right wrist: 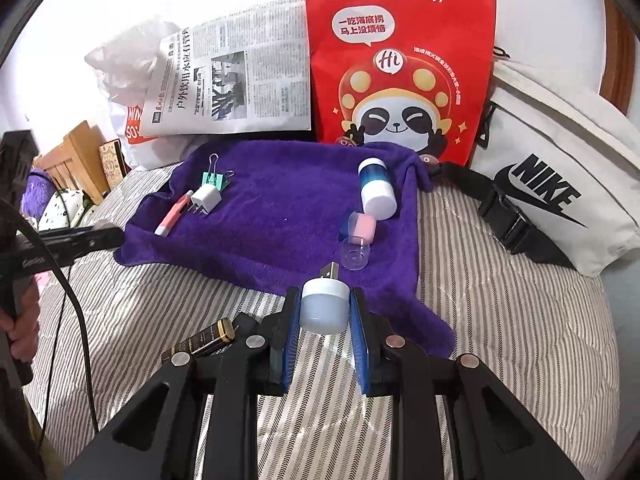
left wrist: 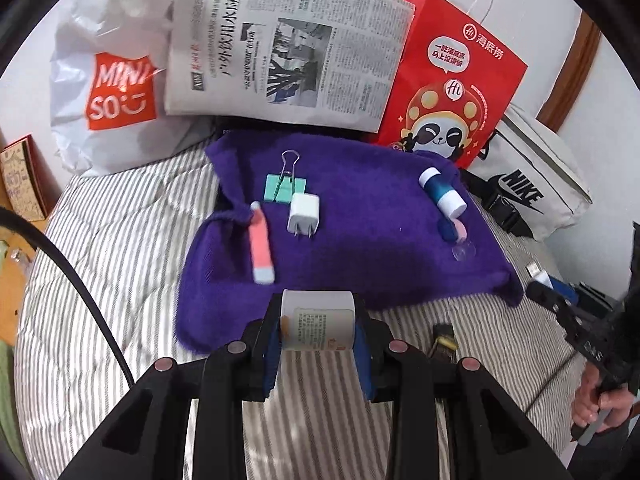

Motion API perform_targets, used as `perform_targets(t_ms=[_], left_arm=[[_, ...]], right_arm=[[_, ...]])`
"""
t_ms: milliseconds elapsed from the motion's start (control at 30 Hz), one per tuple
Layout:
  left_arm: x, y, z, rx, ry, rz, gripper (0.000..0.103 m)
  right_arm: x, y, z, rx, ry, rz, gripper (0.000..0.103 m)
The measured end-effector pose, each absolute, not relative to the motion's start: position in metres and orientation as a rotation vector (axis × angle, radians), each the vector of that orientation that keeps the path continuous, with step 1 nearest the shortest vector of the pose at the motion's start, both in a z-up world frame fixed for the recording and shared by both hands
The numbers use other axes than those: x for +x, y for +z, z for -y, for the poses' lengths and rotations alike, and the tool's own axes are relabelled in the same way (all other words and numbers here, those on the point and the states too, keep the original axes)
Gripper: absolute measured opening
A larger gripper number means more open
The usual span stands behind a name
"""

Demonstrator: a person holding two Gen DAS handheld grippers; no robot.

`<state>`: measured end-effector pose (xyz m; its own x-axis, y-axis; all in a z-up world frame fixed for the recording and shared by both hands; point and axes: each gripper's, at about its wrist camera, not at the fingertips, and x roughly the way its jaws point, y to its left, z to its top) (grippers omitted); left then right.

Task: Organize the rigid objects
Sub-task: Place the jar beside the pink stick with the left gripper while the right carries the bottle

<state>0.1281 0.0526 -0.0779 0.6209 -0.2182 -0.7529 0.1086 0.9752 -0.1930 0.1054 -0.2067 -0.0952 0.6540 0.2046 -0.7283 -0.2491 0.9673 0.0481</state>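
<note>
A purple towel (left wrist: 352, 240) (right wrist: 280, 216) lies on the striped bed. On it are a green binder clip (left wrist: 285, 186) (right wrist: 216, 179), a white charger plug (left wrist: 304, 212) (right wrist: 206, 200), a pink pen-like tool (left wrist: 261, 246) (right wrist: 174, 214), a blue-and-white bottle (left wrist: 442, 190) (right wrist: 375, 190) and a clear pink-filled suction piece (left wrist: 460, 240) (right wrist: 360, 240). My left gripper (left wrist: 318, 324) is shut on a white labelled cylinder (left wrist: 318, 320) at the towel's near edge. My right gripper (right wrist: 323, 308) is shut on a small white USB lamp (right wrist: 323, 306) above the towel's near corner.
A Miniso bag (left wrist: 116, 92), a newspaper (left wrist: 288, 52) (right wrist: 232, 76), a red panda paper bag (left wrist: 448, 80) (right wrist: 400, 68) and a white Nike bag (left wrist: 532, 188) (right wrist: 552, 196) stand at the back. A small dark gold-trimmed item (right wrist: 208, 338) (left wrist: 444, 342) lies on the bed.
</note>
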Motion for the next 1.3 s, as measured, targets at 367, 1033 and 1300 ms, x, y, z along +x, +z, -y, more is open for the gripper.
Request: perform_targets(t_ms=[367,1033,1300], left_arm=[[0.179,-0.097,-0.041,-0.137,-0.177,-0.921,0.03],[0.205,-0.129,-0.027,-0.014,-0.111,-0.965,0.03],[0.206,-0.13,-0.026,-0.011,-0.123,-0.956,0.03]], right_arm=[[0.107,-0.101,0.214,-0.028,0.251,-0.824,0.024],[0.115,-0.11,0.207,-0.073,0.259,-0.859,0.024],[0.118,-0.111,0.192,-0.118,0.276,-0.865,0.024]])
